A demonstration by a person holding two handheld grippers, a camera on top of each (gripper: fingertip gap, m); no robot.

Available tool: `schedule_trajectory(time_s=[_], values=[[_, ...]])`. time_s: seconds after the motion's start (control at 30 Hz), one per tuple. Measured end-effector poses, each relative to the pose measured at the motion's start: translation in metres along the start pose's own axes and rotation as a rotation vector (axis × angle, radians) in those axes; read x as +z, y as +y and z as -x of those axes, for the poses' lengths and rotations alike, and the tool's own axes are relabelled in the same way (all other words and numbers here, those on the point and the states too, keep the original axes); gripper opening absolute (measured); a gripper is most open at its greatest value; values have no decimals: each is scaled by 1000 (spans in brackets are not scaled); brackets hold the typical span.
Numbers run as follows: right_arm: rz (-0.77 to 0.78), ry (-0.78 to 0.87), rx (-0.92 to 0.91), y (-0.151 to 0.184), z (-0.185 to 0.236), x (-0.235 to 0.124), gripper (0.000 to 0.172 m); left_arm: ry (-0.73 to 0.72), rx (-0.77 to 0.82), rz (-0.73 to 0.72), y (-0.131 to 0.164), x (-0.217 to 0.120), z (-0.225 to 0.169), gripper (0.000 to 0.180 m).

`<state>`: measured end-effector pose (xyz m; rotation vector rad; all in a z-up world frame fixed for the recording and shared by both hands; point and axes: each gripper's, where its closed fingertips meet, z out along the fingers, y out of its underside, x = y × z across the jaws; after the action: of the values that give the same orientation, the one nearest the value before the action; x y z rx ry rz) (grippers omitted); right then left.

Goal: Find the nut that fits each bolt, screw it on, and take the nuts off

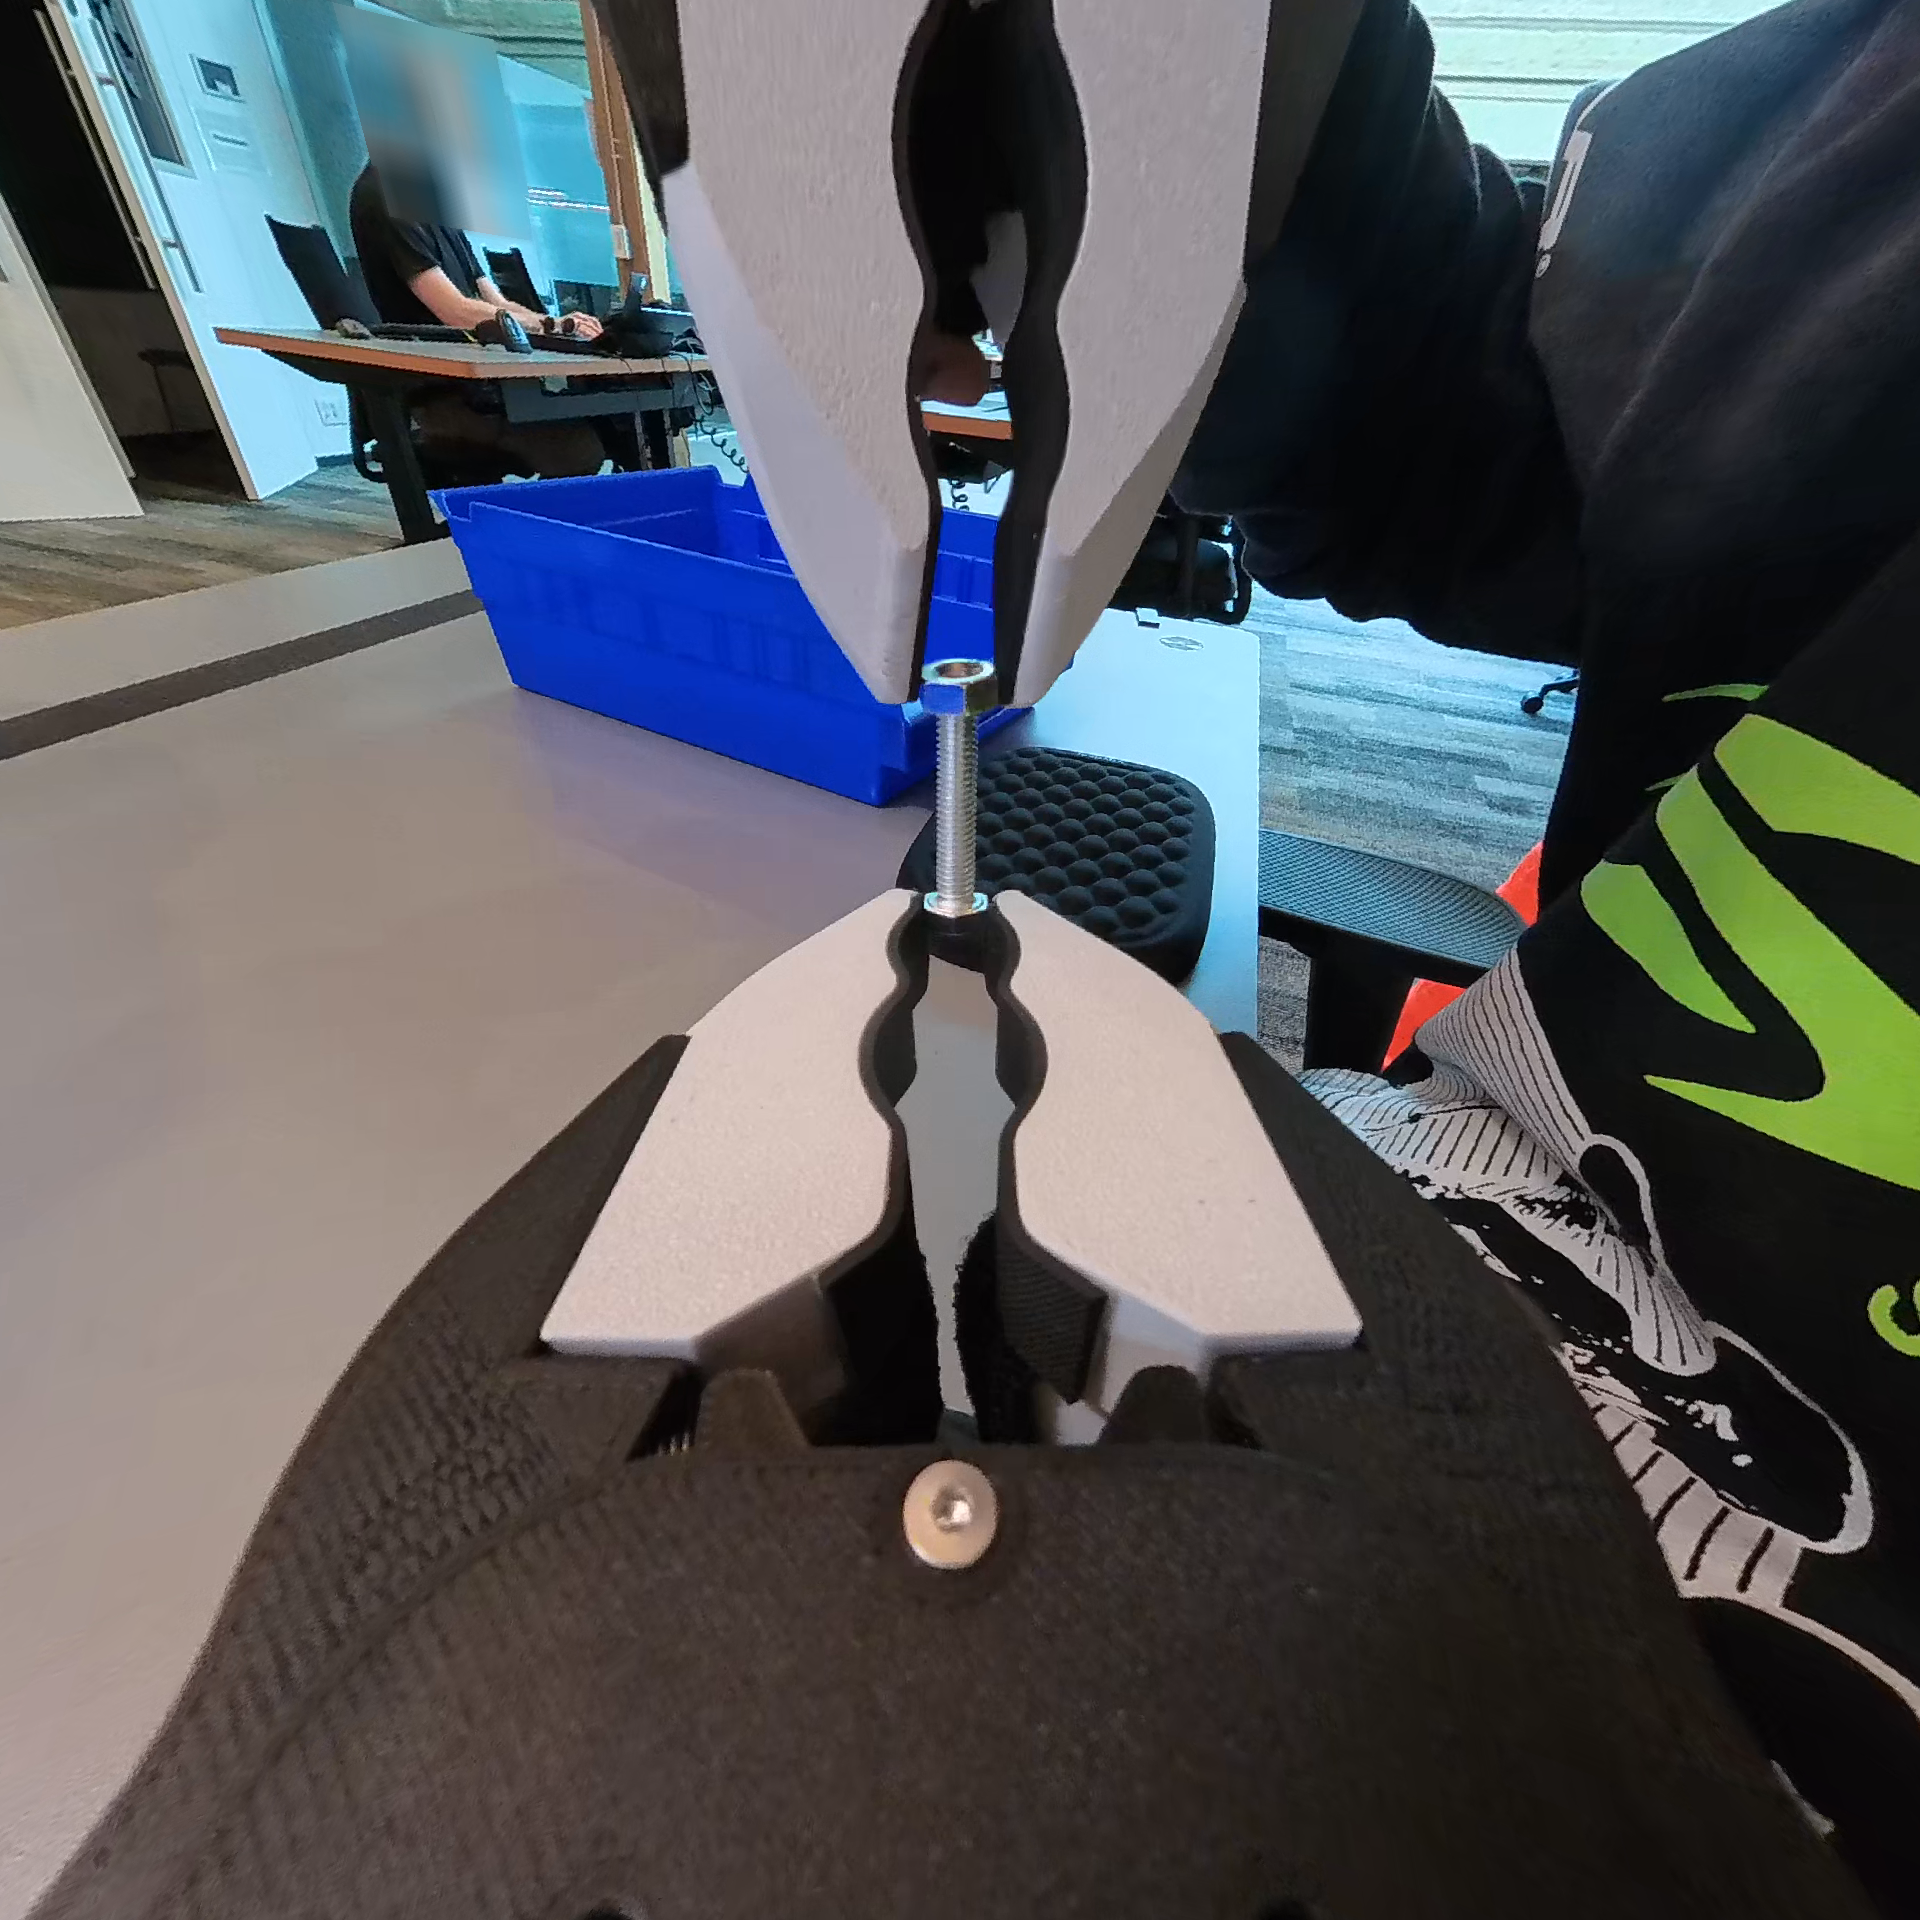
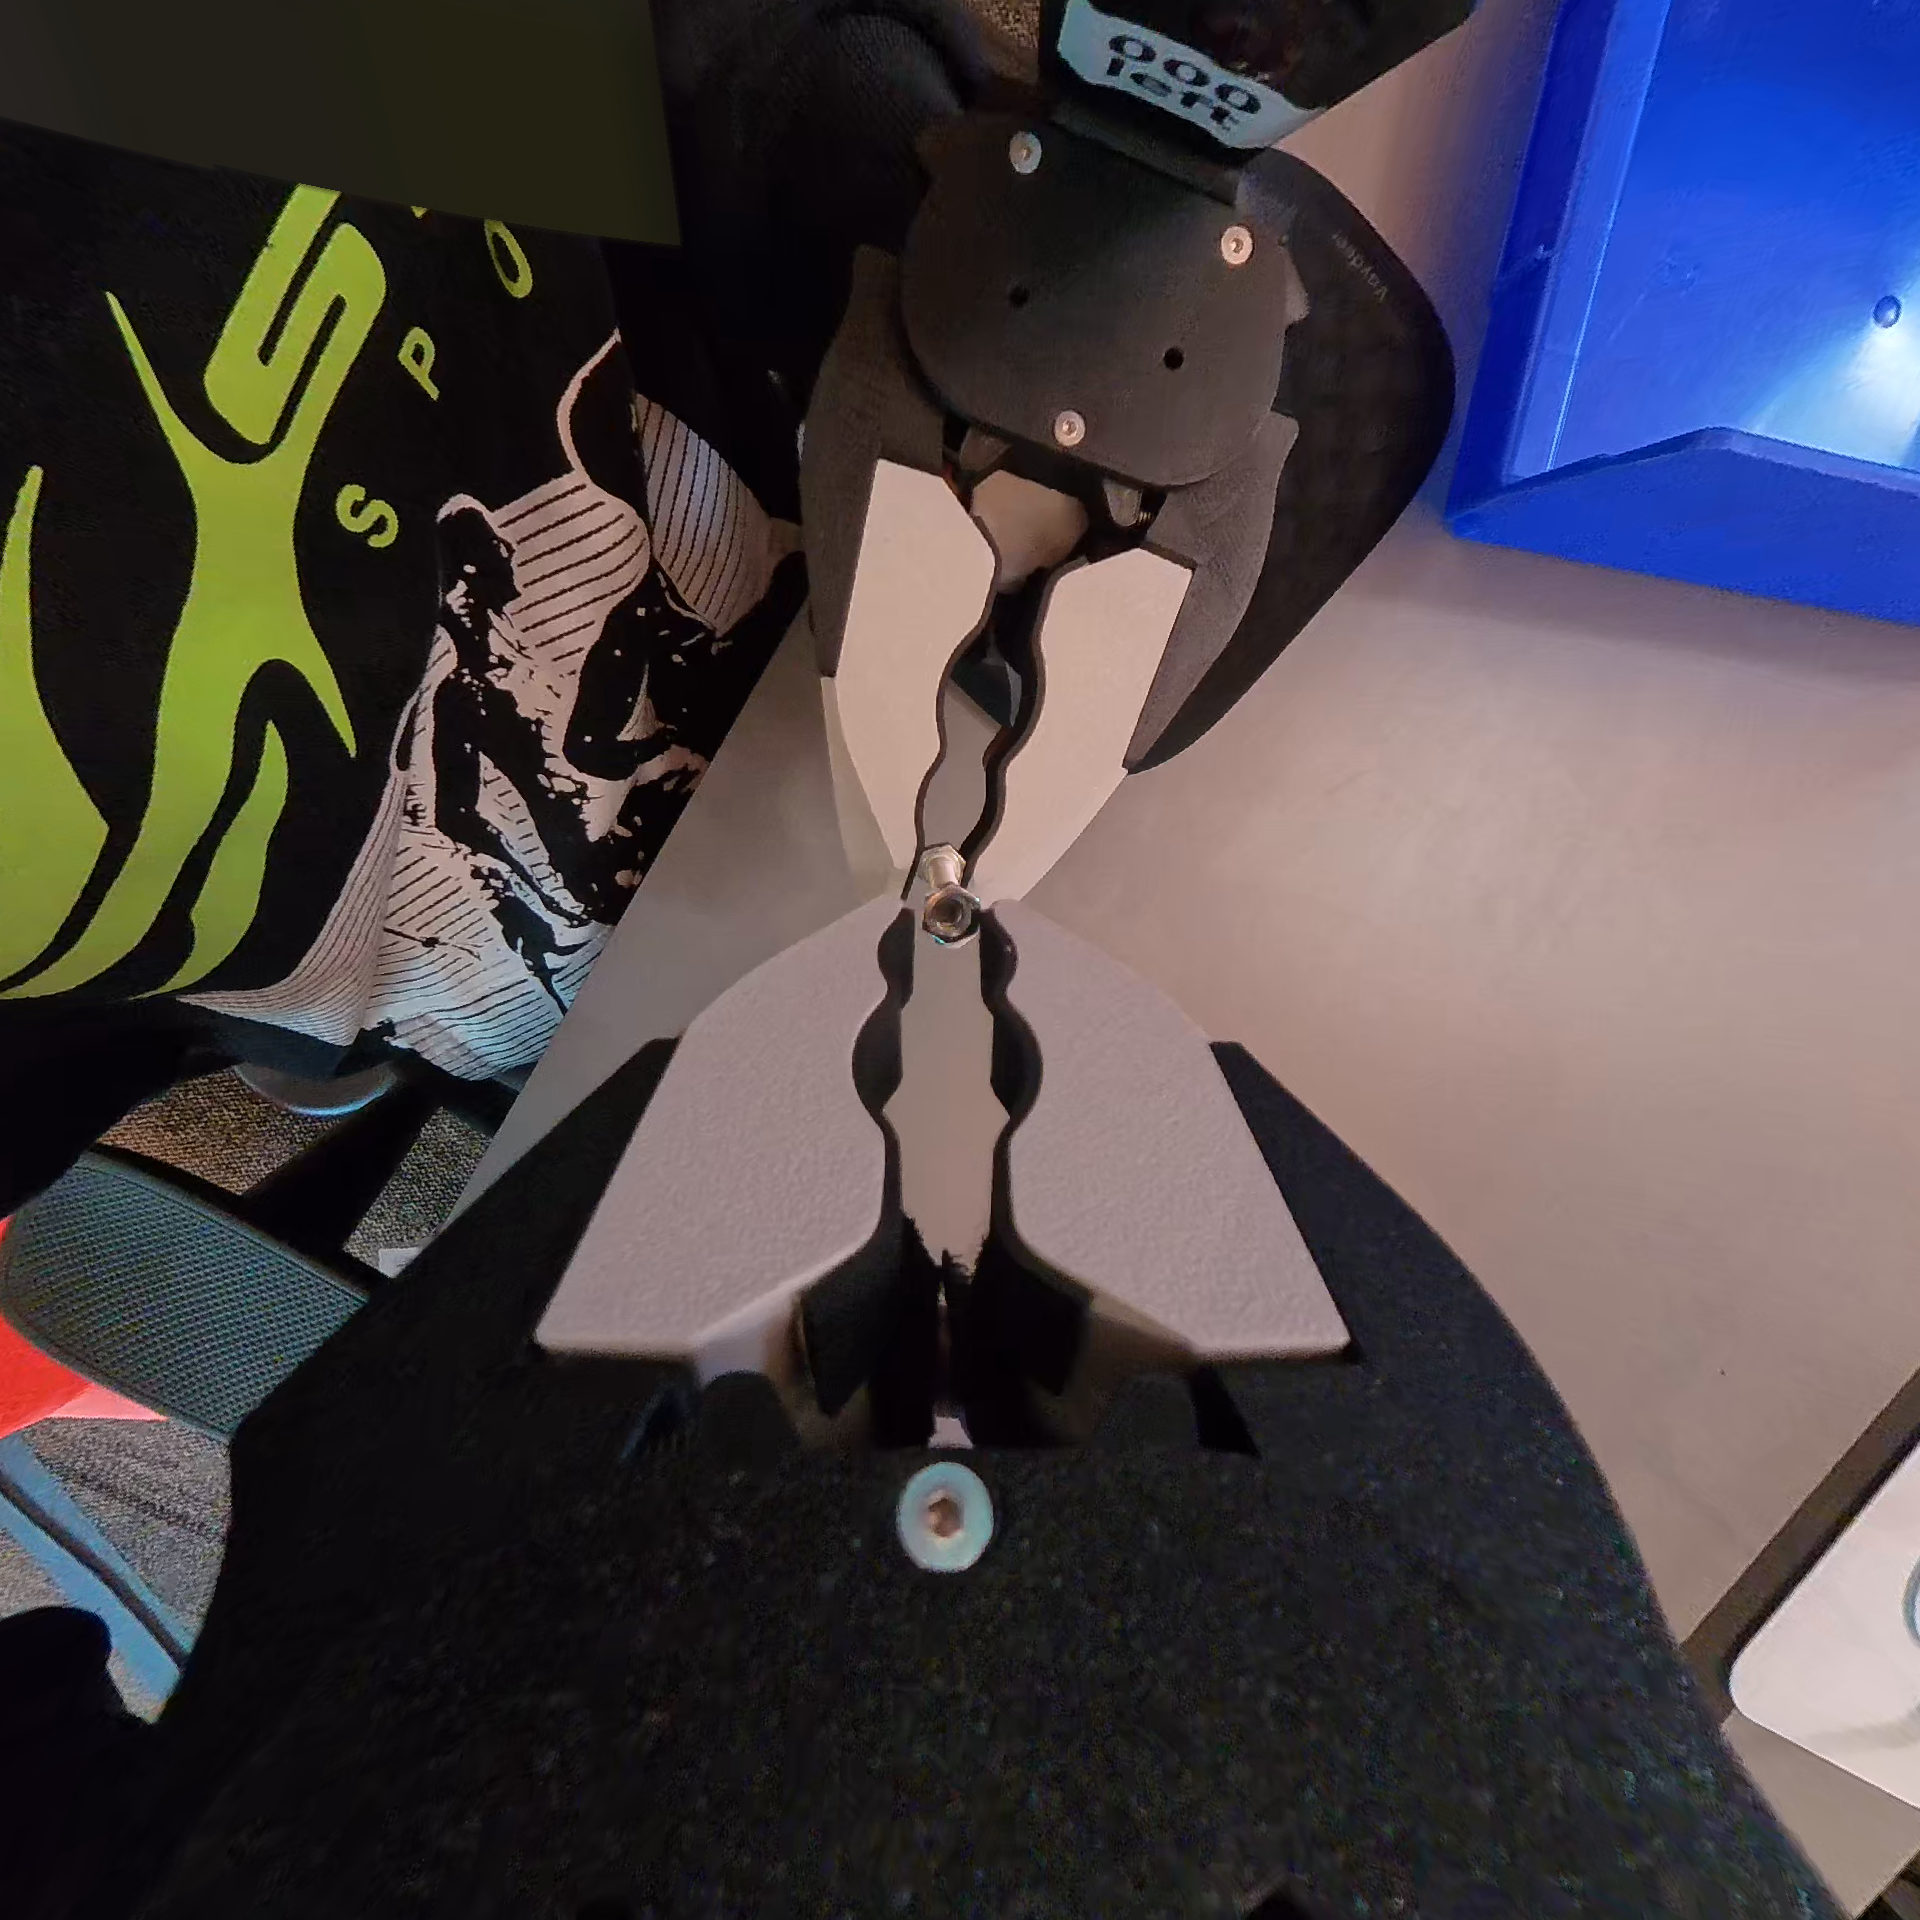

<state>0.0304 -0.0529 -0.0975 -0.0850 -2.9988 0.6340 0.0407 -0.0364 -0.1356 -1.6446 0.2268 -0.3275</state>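
1. Silver threaded bolt (image 1: 952, 810) stands upright between two claws, above the grey table (image 1: 364, 935) near its edge by the person.
2. The left claw (image 1: 954, 906) is clenched on the bolt's lower end, at a nut (image 1: 953, 906).
3. The right claw (image 2: 951, 920) grips a hex nut (image 2: 950, 916) at the bolt's top.
4. A blue bin (image 1: 665, 613) sits beyond, toward the table's far edge, with a black dimpled pad (image 1: 1101, 842) beside it.

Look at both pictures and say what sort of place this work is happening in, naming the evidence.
Most likely an open office used as a workspace: a person at a keyboard on a background desk, office chairs, and a blue plastic parts bin on the grey table.
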Motion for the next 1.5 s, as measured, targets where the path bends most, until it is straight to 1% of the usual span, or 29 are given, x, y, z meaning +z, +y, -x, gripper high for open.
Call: schedule_trajectory(time_s=[0.27, 0.33, 0.4, 0.5, 0.6, 0.73, 0.77, 0.83, 1.0, 1.5], values=[[-36, 7, 12, -2, 1, -1, 16, -7, 4, -5, -1, 0, 1, 10], [-64, 21, 30, -2, 0, -2, 20, -13, 4, -11, -1, -1, 2, 10], [-126, 41, 62, -3, -2, -2, 25, -21, 7, -15, -2, -1, 3, 10], [-297, 99, 139, -10, -9, -5, 38, -49, 16, -24, -4, -2, 6, 10], [-576, 187, 225, -19, -18, -12, 49, -100, 30, -36, -7, -5, 13, 10], [-906, 317, 308, -24, -21, -13, 56, -146, 27, -46, -8, -7, 20, 10], [-962, 340, 323, -25, -21, -12, 57, -151, 27, -44, -7, -7, 21, 10], [-1024, 367, 349, -27, -20, -8, 57, -159, 28, -40, -7, -7, 21, 10], [-1080, 346, 378, -29, -18, -1, 54, -168, 26, -34, -6, -6, 23, 10], [-1087, 343, 384, -25, -17, -3, 49, -174, -1, -49, -7, -8, 26, 10]])
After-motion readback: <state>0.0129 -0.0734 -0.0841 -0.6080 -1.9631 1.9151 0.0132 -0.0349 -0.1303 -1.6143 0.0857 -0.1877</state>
